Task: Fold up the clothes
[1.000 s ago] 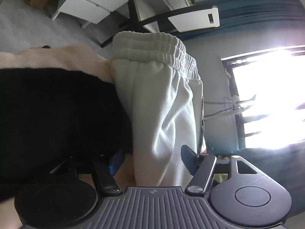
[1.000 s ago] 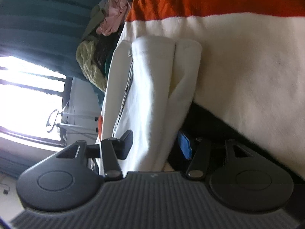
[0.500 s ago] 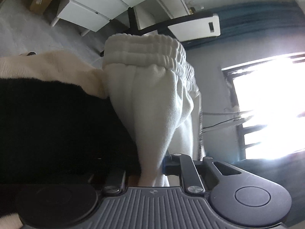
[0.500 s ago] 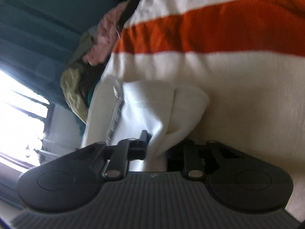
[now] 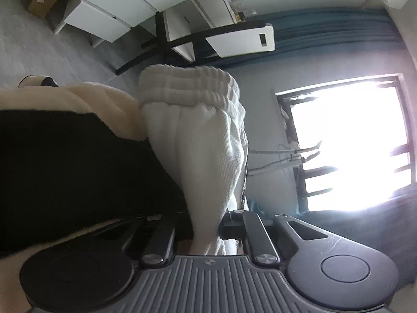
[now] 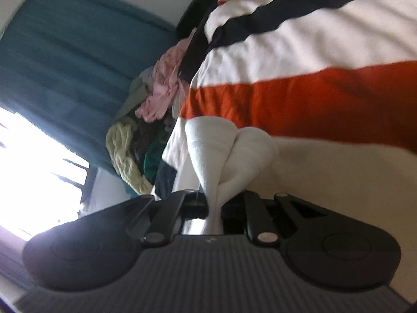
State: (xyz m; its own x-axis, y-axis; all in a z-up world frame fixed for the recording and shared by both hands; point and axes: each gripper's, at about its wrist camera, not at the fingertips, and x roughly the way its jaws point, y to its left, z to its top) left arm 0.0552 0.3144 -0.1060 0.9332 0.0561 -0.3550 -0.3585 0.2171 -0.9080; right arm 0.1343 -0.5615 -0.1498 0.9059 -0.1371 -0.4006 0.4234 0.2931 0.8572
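Note:
White ribbed pants (image 5: pixel 206 151) with an elastic waistband at the far end fill the middle of the left wrist view. My left gripper (image 5: pixel 206 228) is shut on their near fabric, which bunches between the jaws. In the right wrist view the same white pants (image 6: pixel 221 151) hang in two gathered folds. My right gripper (image 6: pixel 215 208) is shut on them, lifted above a striped orange, white and navy blanket (image 6: pixel 312 78). The pinched cloth hides both sets of pads.
A black and cream cover (image 5: pixel 65 161) lies left of the pants. White drawers (image 5: pixel 109 10) and a black-legged desk (image 5: pixel 169 47) stand beyond. A pile of pink and yellow clothes (image 6: pixel 146 120) lies at the blanket's far edge by a teal curtain (image 6: pixel 65 65). Bright windows glare.
Both grippers went from open around the white pants to shut on them. The right gripper then lifted the cloth up from the blanket, and the fabric gathered into narrow folds.

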